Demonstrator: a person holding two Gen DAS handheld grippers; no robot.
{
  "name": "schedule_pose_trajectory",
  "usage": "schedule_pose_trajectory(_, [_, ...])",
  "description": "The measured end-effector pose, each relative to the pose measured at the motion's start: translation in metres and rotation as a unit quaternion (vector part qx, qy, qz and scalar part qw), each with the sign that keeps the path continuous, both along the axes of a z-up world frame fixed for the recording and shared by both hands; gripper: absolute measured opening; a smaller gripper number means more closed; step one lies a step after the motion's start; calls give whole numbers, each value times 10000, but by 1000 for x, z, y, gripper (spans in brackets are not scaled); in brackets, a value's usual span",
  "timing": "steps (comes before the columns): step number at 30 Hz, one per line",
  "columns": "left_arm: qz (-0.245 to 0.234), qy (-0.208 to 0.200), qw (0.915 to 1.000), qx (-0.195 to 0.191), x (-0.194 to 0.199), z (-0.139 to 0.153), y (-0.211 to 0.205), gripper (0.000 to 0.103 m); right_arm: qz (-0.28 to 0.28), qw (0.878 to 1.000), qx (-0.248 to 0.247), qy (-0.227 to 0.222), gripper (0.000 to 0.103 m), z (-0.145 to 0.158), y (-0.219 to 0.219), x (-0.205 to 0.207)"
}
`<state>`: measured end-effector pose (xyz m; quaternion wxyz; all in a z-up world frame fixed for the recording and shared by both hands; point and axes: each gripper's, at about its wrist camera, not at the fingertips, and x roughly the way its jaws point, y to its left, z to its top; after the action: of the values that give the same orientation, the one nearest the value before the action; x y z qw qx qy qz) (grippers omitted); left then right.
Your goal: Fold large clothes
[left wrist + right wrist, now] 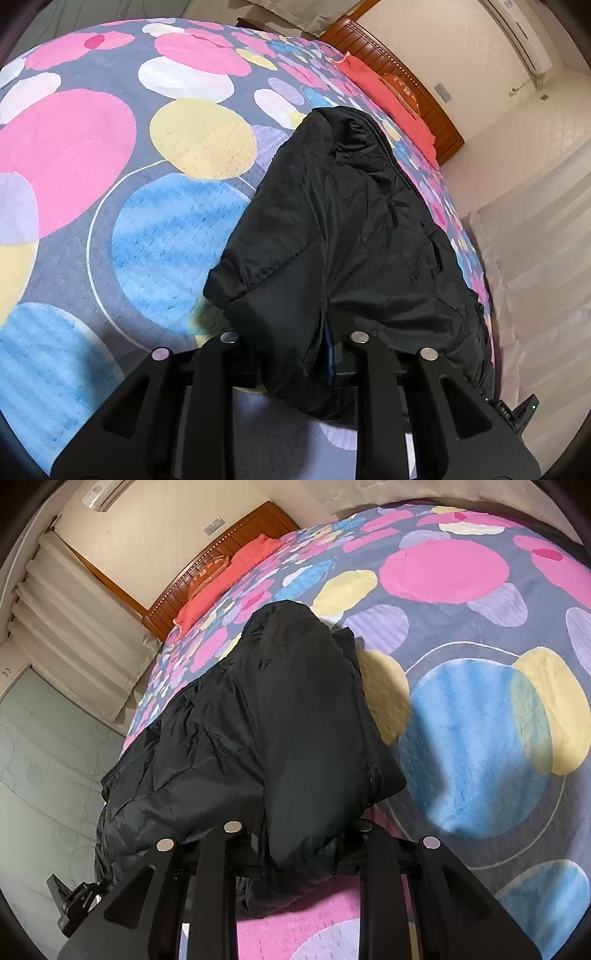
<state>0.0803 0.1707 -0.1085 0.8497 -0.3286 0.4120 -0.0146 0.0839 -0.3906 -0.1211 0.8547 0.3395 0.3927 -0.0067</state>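
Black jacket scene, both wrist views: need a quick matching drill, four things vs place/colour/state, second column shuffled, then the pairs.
Column 1:
1. black jacket
2. coral pillow
3. wooden headboard
4. air conditioner

Column 2:
A. mounted high on the wall
B. bunched on the circle-patterned bedspread, its near edge between the fingers of the left gripper and the right gripper
C. brown, at the far end of the bed
D. lying against the headboard

Pairs: 1-B, 2-D, 3-C, 4-A
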Motion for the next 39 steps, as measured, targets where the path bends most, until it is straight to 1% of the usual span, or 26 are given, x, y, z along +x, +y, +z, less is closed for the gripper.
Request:
schedule_pose_trajectory(1, [-16, 5, 10000, 32, 0, 1, 0, 29, 8, 10000, -47, 24, 30, 1, 1, 0])
schedule_pose_trajectory(3, [-23, 17, 10000, 24, -1, 3, 3, 34, 12, 9999, -106, 67, 32, 3, 2, -2])
schedule_pose_trajectory(4, [-37, 21, 10000, 28, -2, 5, 4, 42, 35, 9998, -156, 83, 34, 5, 2, -5])
schedule_pose_trajectory(6, [-65, 11, 9999, 101, -7, 8, 6, 51, 65, 9996, -255, 105, 36, 6, 3, -11])
schedule_pose_trajectory(7, [-85, 4, 9999, 115, -9, 9, 7, 53, 76, 9994, -310, 123, 38, 8, 3, -16])
schedule_pose_trajectory(10, [-189, 28, 9997, 138, -18, 11, 13, 56, 103, 9986, -478, 178, 41, 12, 5, -31])
schedule_pose_trajectory(14, [-259, 13, 9995, 196, -26, 18, 21, 58, 146, 9969, -745, 201, 42, 25, 12, -47])
schedule_pose_trajectory(17, [-243, -21, 9993, 293, -29, 26, 31, 60, 177, 9947, -1009, 82, 42, 40, 21, -55])
schedule_pose_trajectory(20, [-210, -55, 9989, 421, -27, 32, 38, 60, 292, 9913, -1281, -119, 42, 58, 38, -53])
schedule_pose_trajectory(23, [-317, -59, 9986, 409, -19, 36, 45, 63, 567, 9878, -1426, -247, 42, 67, 61, -40])
schedule_pose_trajectory(25, [-459, -42, 9982, 390, -9, 37, 48, 65, 787, 9864, -1417, -256, 42, 68, 78, -26])
schedule_pose_trajectory(29, [-716, 7, 9966, 397, 17, 37, 50, 66, 1214, 9785, -1630, -345, 42, 70, 124, 10])
schedule_pose_trajectory(32, [-988, 41, 9944, 365, 41, 35, 47, 66, 1407, 9726, -1814, -370, 42, 69, 154, 34])
schedule_pose_trajectory(36, [-1191, 125, 9923, 309, 74, 29, 42, 66, 1512, 9640, -2177, -204, 42, 54, 184, 67])
schedule_pose_trajectory(39, [-1373, 189, 9898, 329, 95, 22, 37, 66, 1501, 9598, -2372, 12, 42, 39, 194, 83])
